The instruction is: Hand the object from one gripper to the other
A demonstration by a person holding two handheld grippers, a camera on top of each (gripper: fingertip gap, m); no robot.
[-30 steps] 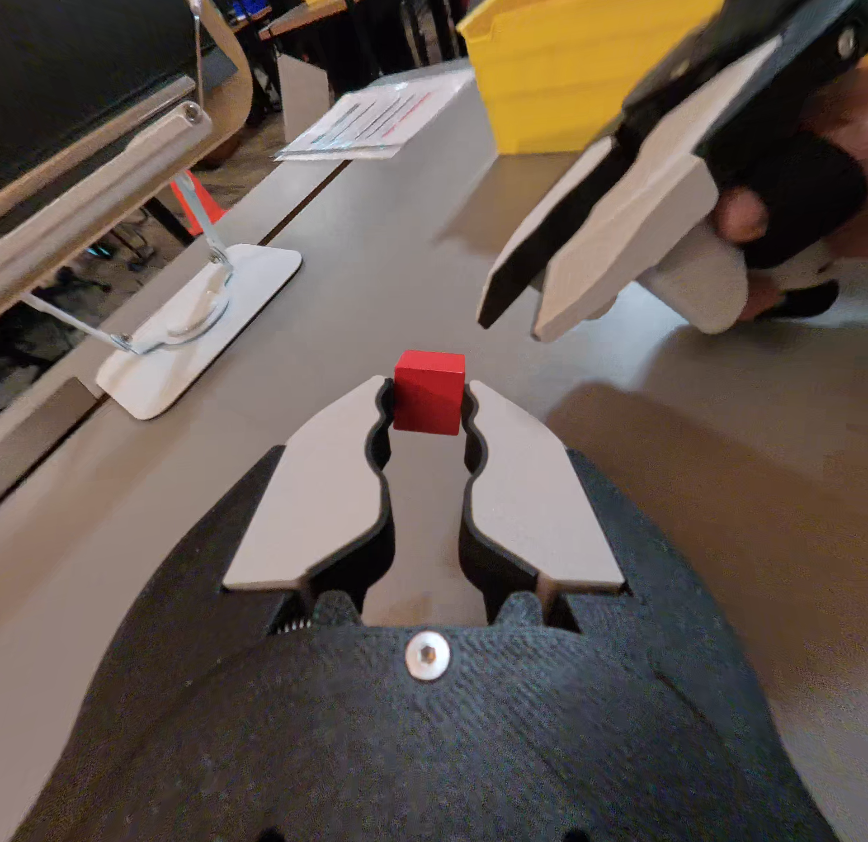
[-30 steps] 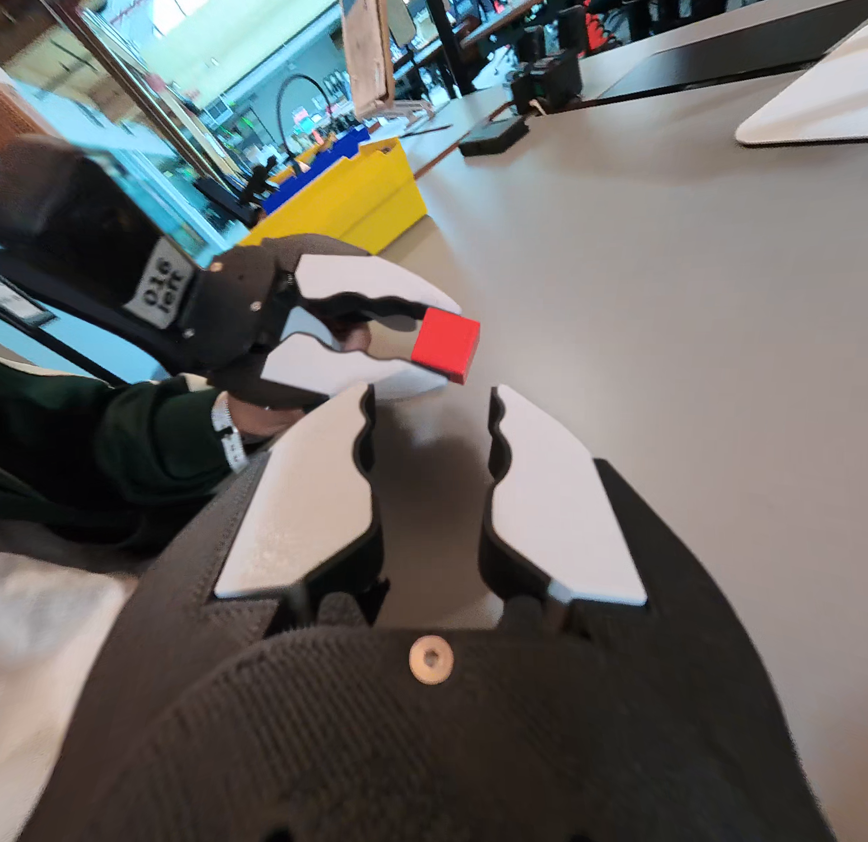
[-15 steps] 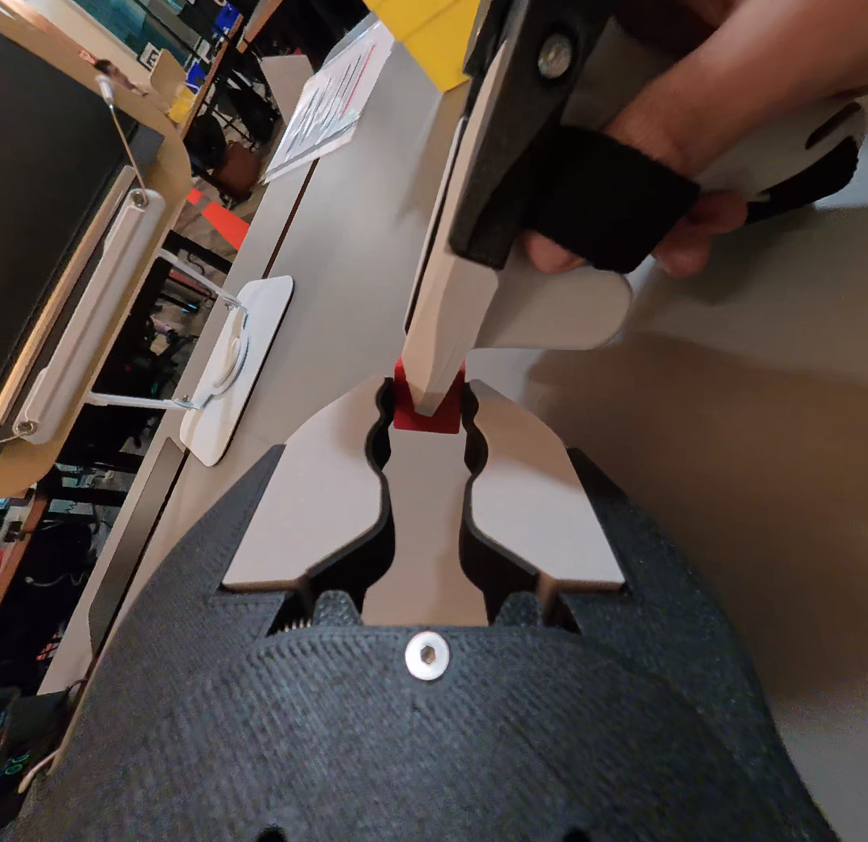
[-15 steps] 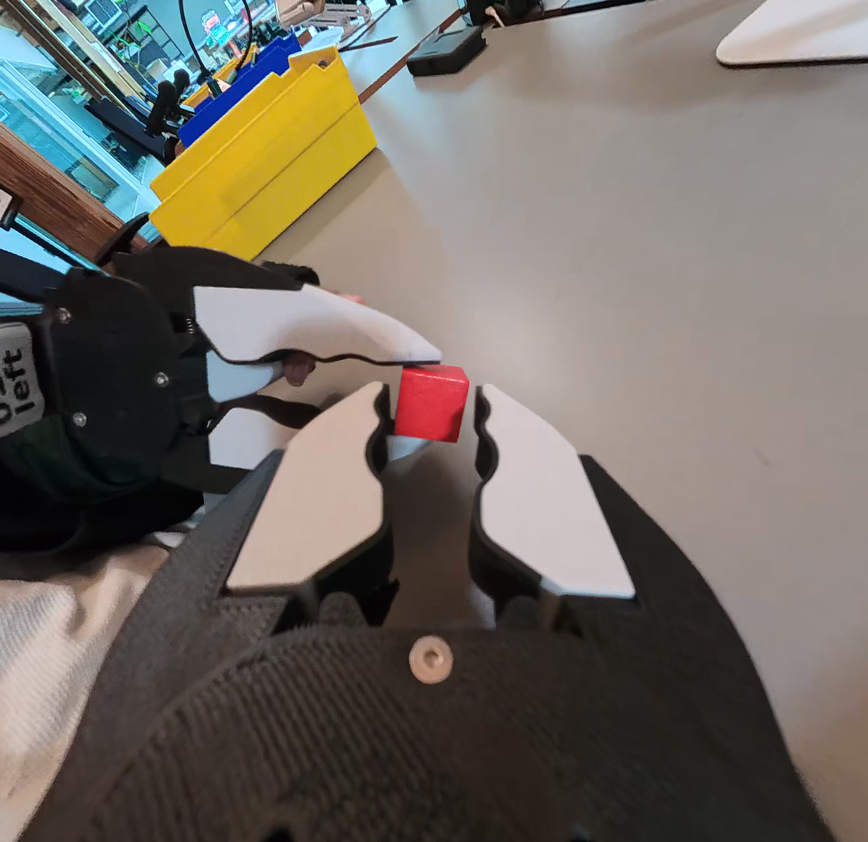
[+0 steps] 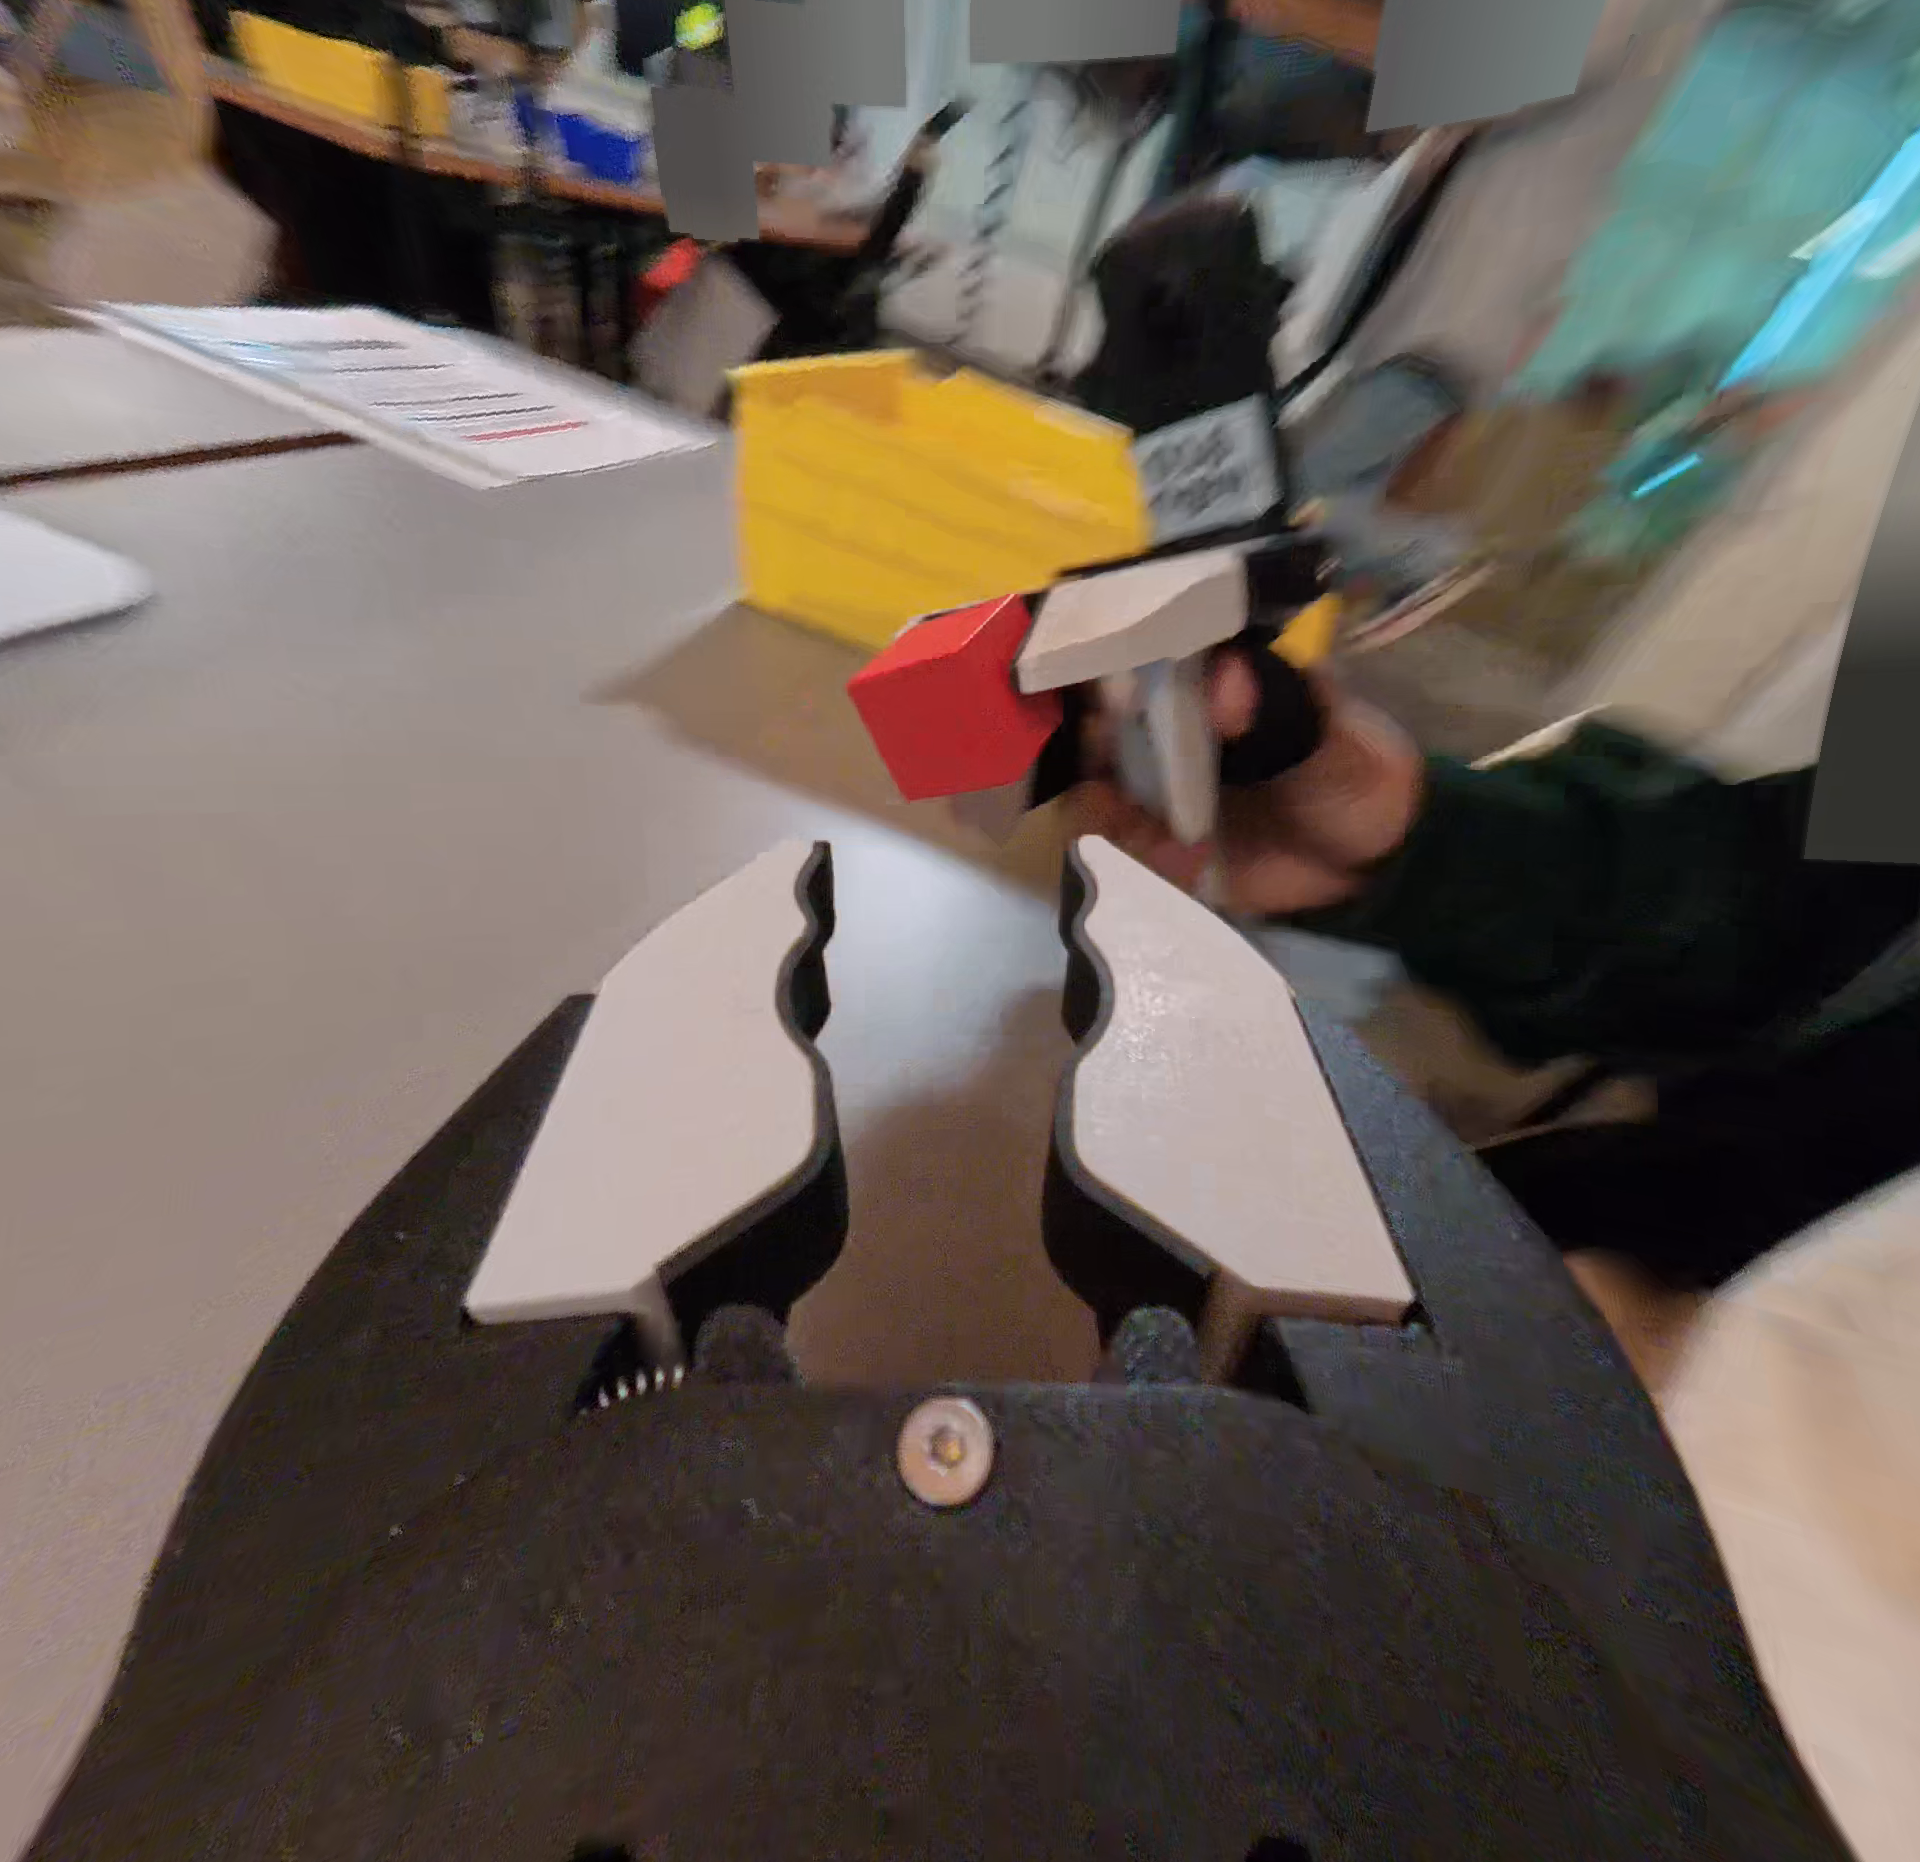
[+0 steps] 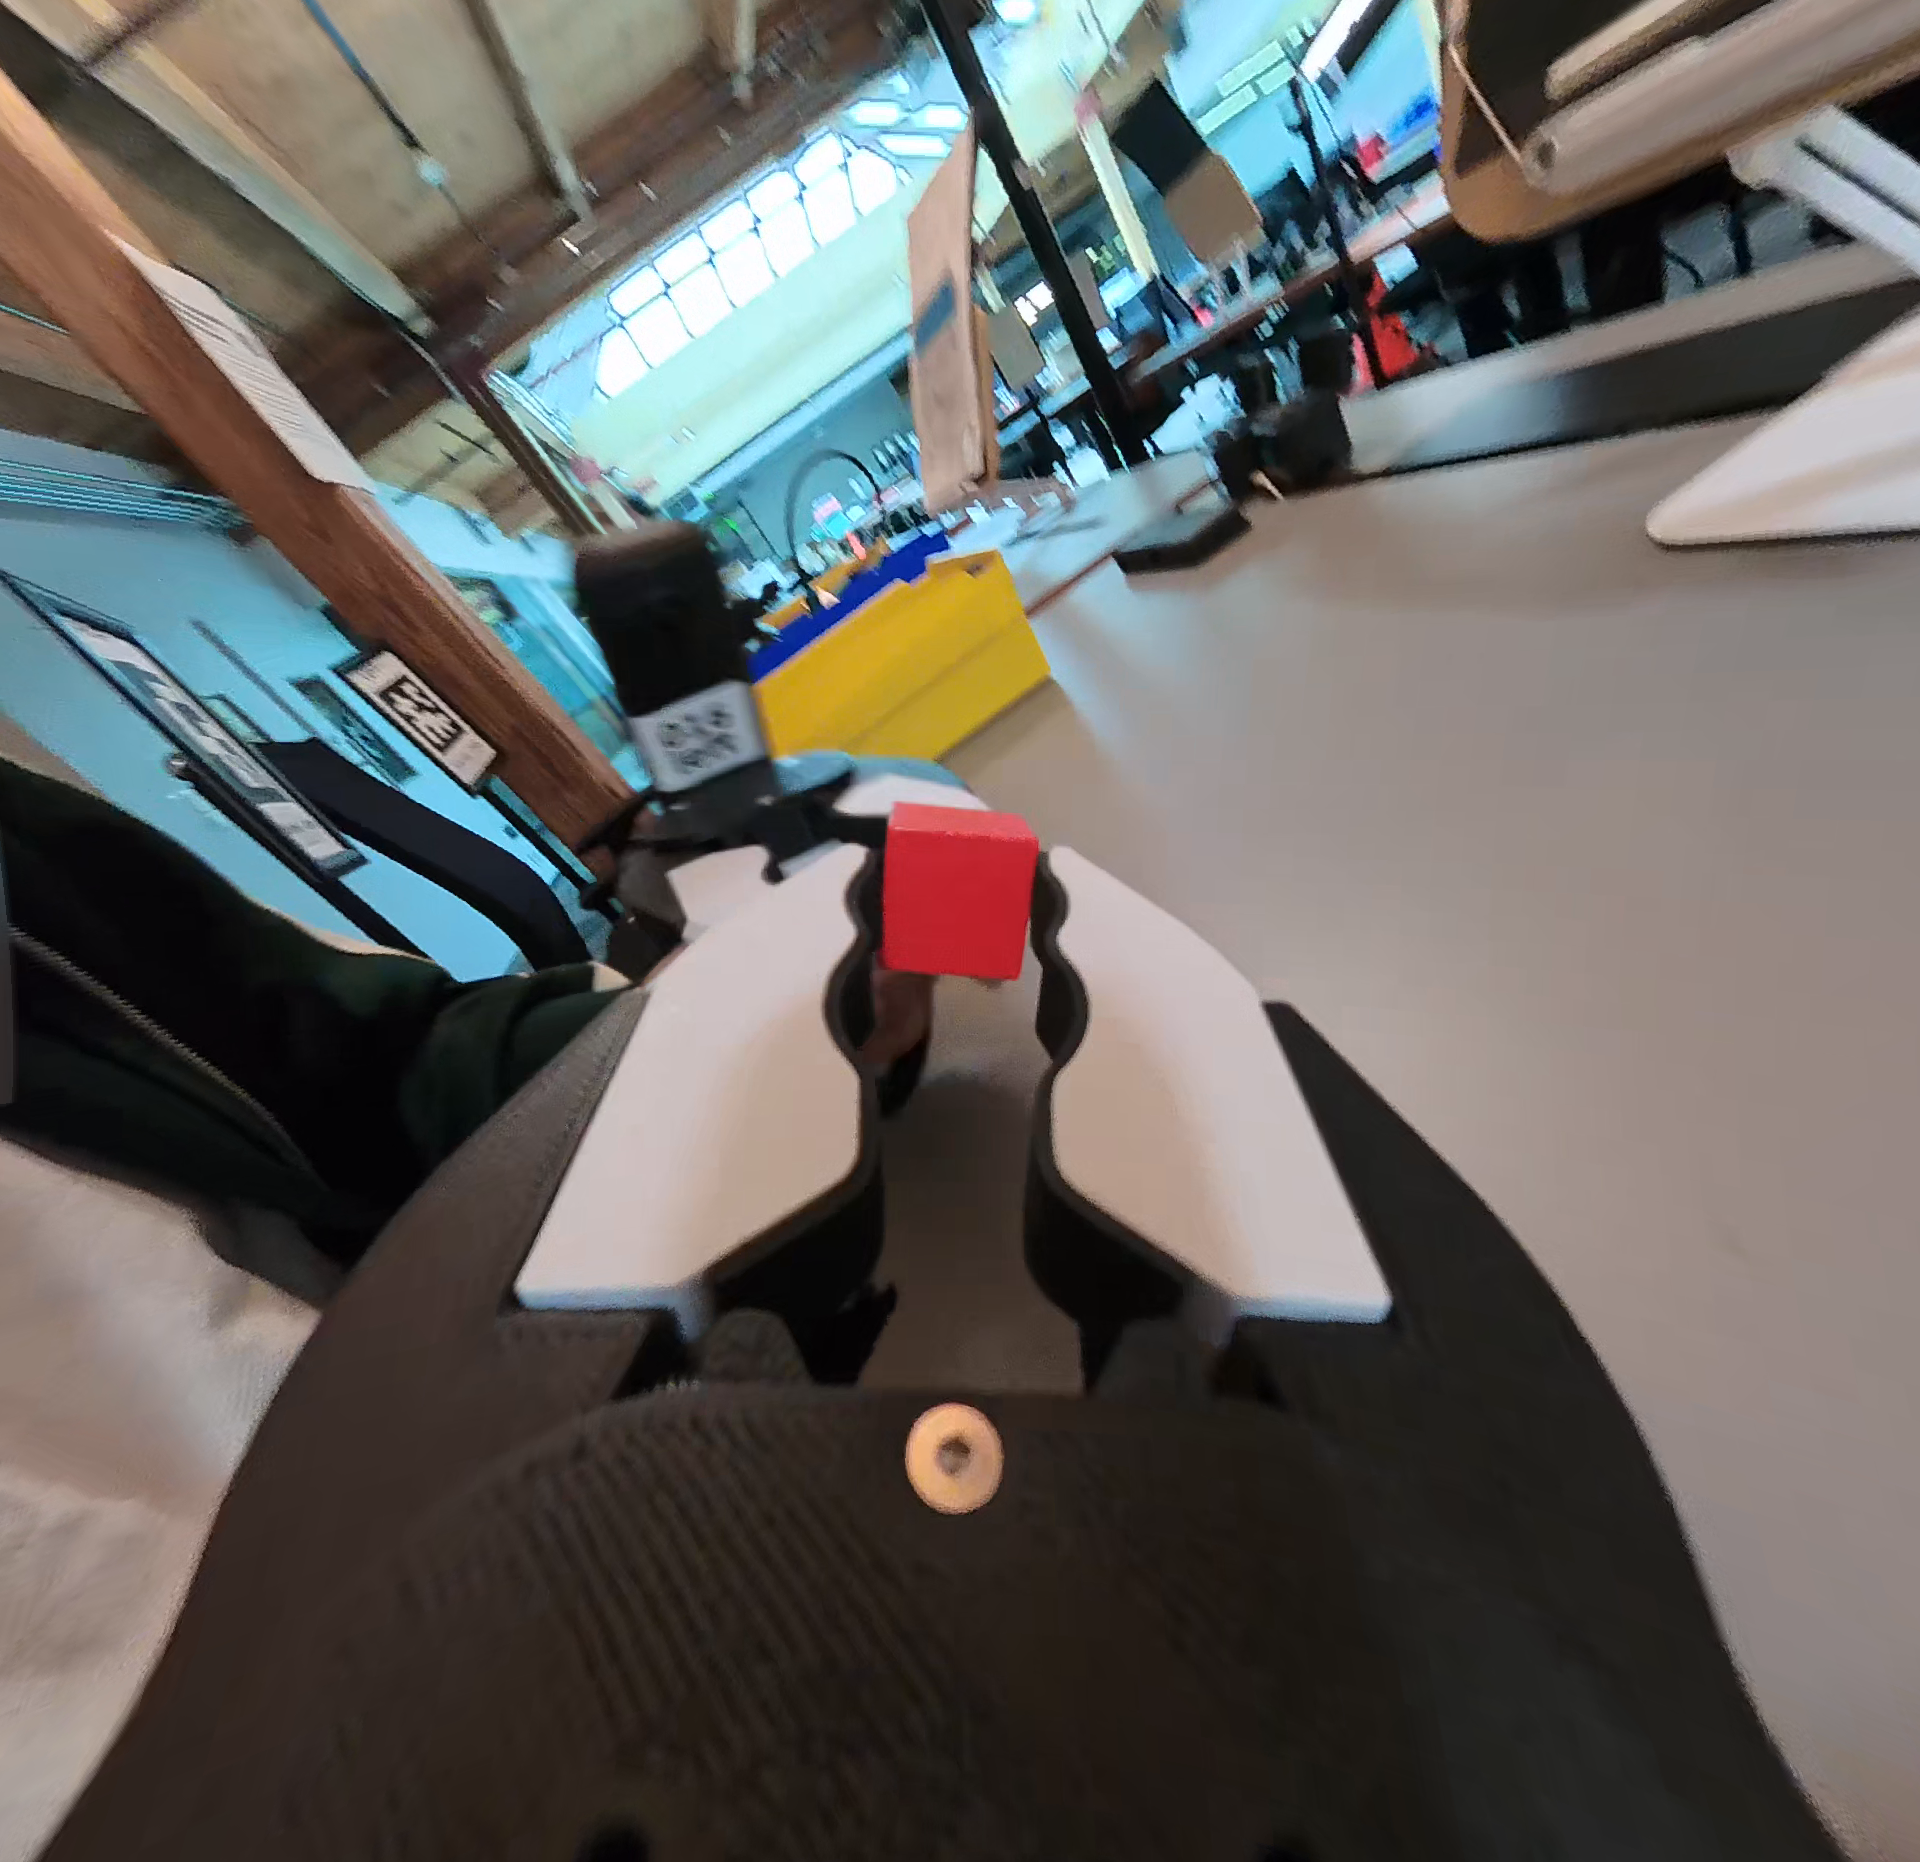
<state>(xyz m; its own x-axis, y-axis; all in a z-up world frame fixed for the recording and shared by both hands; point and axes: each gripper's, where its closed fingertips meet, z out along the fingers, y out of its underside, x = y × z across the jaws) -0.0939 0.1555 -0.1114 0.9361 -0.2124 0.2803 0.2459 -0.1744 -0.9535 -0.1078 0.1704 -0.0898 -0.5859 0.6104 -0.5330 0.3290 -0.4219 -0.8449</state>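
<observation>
A small red cube sits clamped between the white fingertips of my right gripper, held above the grey table. In the left wrist view the same red cube shows ahead and a little right, gripped by the right gripper, which a hand holds. My left gripper is open and empty, its fingertips just short of the cube and below it. In the right wrist view the left gripper lies partly hidden behind my left finger.
A yellow bin stands on the grey table behind the cube; it also shows in the right wrist view. A printed sheet lies far left. A white stand base is at far right. A dark green sleeve is at the right.
The cube has passed from my left gripper to my right one. My right gripper closed on it, my left gripper opened and drew back, and both views swung round.
</observation>
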